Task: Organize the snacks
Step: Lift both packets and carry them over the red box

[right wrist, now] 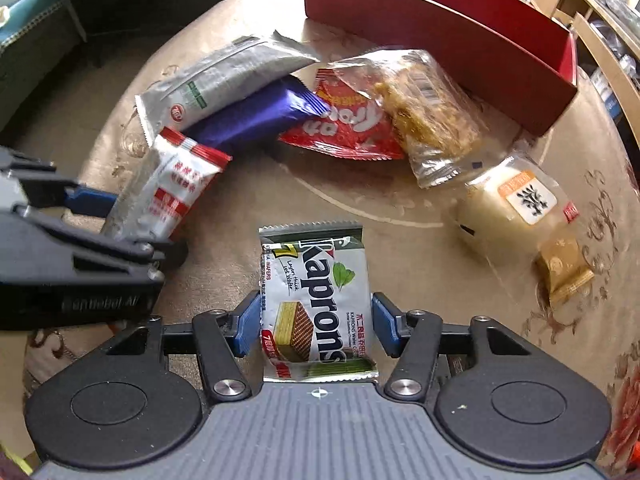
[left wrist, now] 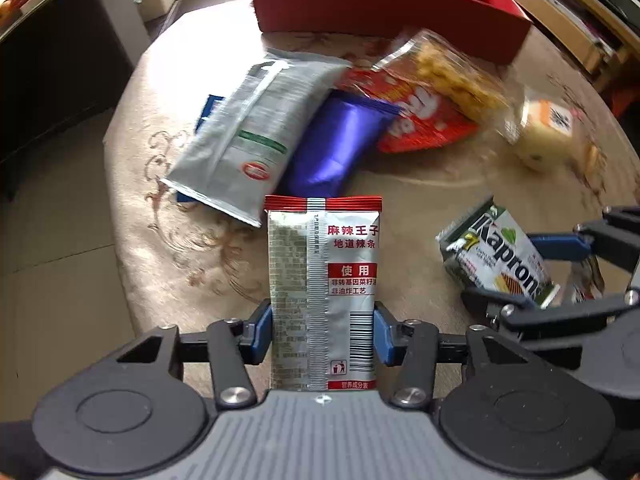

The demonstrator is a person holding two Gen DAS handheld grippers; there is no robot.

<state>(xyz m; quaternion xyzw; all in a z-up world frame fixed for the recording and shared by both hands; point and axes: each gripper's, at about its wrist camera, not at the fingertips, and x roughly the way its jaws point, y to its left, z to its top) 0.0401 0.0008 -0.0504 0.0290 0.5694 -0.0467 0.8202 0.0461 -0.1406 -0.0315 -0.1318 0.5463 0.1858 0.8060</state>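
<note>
My left gripper (left wrist: 323, 330) is shut on a silver and red spicy strip packet (left wrist: 322, 280), held above the table; it also shows in the right wrist view (right wrist: 168, 192). My right gripper (right wrist: 316, 326) is shut on a green and white Kaprons wafer packet (right wrist: 316, 300), also seen in the left wrist view (left wrist: 500, 256). A red box (right wrist: 460, 36) stands open at the far side of the table. Between it and the grippers lie a silver packet (left wrist: 252, 132), a purple packet (left wrist: 336, 148), a red packet (right wrist: 352, 124) and a clear bag of yellow snacks (right wrist: 432, 116).
A round table with a beige patterned cloth (right wrist: 360, 208) holds everything. A clear-wrapped pale cake (right wrist: 508, 208) and a small gold packet (right wrist: 564, 268) lie at the right. A wooden shelf (left wrist: 576, 28) stands behind the box. The floor drops off at the left.
</note>
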